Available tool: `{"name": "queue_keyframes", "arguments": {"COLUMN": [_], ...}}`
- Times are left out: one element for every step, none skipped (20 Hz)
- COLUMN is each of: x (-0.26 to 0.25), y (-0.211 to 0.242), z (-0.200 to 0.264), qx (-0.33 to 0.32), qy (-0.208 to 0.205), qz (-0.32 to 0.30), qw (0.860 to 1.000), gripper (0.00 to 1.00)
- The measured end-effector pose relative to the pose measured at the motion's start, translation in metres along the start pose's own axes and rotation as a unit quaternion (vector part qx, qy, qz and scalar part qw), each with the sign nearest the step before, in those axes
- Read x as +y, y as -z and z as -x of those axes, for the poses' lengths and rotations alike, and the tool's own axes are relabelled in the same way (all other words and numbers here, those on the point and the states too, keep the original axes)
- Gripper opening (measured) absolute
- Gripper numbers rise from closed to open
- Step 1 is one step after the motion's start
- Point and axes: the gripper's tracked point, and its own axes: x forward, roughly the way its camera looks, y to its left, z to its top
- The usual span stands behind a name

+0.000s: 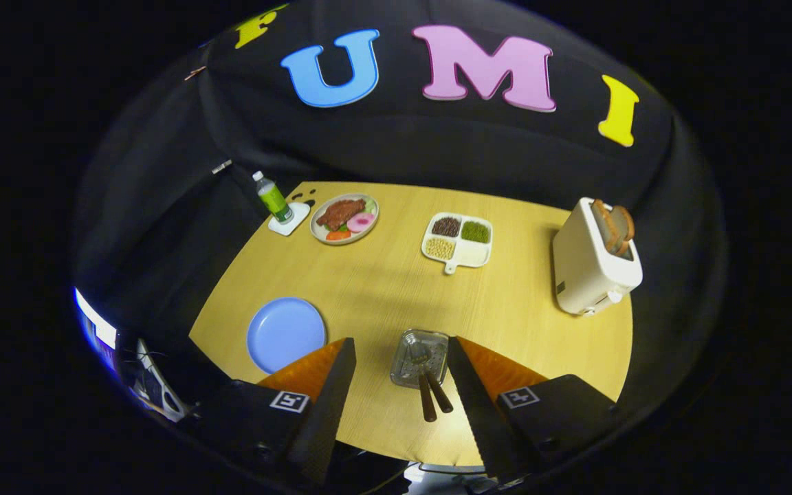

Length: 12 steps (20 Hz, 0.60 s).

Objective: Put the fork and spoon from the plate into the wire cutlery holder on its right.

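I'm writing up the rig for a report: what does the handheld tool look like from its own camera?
The tool has two long, flat fingers that taper to wedge tips, spread apart. Behind each sits a black block bearing a small square black-and-white marker. An orange panel flanks each finger on its outer side. No cables or sleeve can be made out.

We see a staged dining booth: black cloth wall [396,151] at twelve o'clock, wooden table [382,289], toaster [592,265] at three.

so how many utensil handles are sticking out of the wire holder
2, both brown handles side by side, leaning out of the wire cutlery holder between the open tongs. The blue plate beside it holds none.
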Motion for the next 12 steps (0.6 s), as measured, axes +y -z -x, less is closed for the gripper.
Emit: {"name": "queue_keyframes", "arguments": {"x": [0.002, 0.004, 0.007, 0.01, 0.012, 0.012, 0.012, 0.014, 0.017, 0.019, 0.019, 0.019], "y": [-0.003, -0.008, -0.013, -0.017, -0.019, -0.024, -0.028, -0.033, -0.039, -0.046, -0.051, -0.057], "z": [0.011, 0.021, 0.04, 0.055, 0.066, 0.076, 0.084, 0.094, 0.102, 0.111, 0.119, 0.127], "qx": [-0.026, -0.049, -0.072, -0.093, -0.107, -0.123, -0.138, -0.156, -0.174, -0.192, -0.207, -0.222], "qy": [0.012, 0.021, 0.03, 0.036, 0.039, 0.042, 0.046, 0.046, 0.047, 0.045, 0.046, 0.043], "qz": [0.011, 0.017, 0.02, 0.019, 0.018, 0.02, 0.022, 0.024, 0.025, 0.027, 0.029, 0.031], "qw": [1.0, 0.998, 0.997, 0.995, 0.993, 0.991, 0.989, 0.986, 0.983, 0.98, 0.977, 0.974], "gripper": [0.87, 0.9, 0.91, 0.93, 0.94, 0.96, 0.98, 0.98, 0.98, 0.98, 0.98, 0.98]}}
